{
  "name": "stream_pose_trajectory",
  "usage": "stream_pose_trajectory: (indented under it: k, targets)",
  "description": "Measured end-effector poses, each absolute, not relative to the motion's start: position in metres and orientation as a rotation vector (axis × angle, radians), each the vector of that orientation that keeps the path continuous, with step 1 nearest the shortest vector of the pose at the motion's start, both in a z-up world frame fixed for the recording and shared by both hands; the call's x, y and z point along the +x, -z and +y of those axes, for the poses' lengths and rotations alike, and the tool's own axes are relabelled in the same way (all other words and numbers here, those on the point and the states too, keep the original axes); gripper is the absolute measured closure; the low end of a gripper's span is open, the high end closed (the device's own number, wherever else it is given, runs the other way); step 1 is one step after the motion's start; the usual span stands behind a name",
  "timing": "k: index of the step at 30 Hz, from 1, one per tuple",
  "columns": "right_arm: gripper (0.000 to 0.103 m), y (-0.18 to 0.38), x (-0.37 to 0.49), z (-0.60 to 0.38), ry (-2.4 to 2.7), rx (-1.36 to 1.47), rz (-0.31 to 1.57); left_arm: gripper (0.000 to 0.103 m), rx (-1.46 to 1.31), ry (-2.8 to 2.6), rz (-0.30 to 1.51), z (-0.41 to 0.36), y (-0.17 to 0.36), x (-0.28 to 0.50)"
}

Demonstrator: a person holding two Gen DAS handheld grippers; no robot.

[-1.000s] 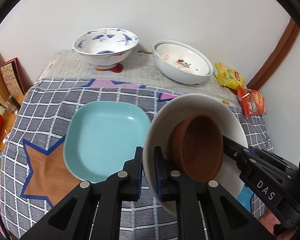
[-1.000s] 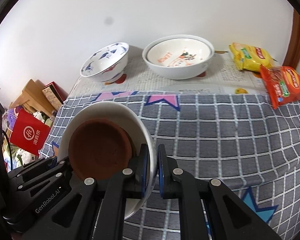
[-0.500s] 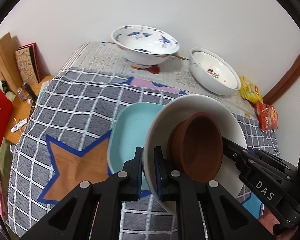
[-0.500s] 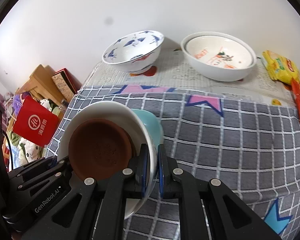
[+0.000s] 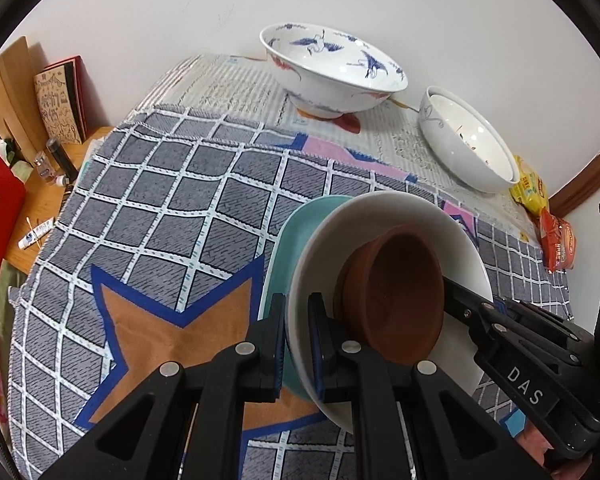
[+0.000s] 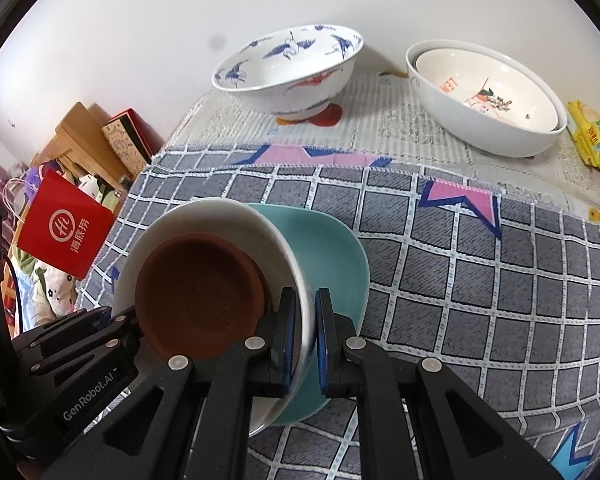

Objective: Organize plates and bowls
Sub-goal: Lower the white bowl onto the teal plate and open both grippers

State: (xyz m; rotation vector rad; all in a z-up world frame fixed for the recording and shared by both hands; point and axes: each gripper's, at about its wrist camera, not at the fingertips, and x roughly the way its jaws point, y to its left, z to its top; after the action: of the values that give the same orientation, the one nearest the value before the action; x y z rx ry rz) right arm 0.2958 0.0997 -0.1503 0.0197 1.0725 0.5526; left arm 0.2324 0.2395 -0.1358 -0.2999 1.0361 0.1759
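- Black fingers point(image 5: 274, 344) of the left gripper point(image 5: 298, 344) are clamped on the near rim of the white plate point(image 5: 380, 216); the right gripper point(image 6: 305, 340) is clamped on the opposite rim.
- 1 brown clay saucer point(image 6: 200, 292) is seen resting in the white plate, slid toward its low side.
- White plate is held tilted, just above the teal plate point(image 6: 332, 248) on the checked cloth point(image 6: 480, 280).
- Step judged: stacking onto the teal plate.
- Next move calls for levelling, centring and lowering before both grips are released, lest the saucer slide out.
- 2 big bowls point(image 5: 332, 68) are left at the back.
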Motion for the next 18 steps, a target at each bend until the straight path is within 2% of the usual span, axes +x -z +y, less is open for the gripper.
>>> stream_pose_trajectory:
  k: [18]
  targets:
    - [0.091,0.168,0.311,0.100,-0.601,0.026,1.096,0.090,-0.288,-0.186,1.017,0.240,0.147,0.243]
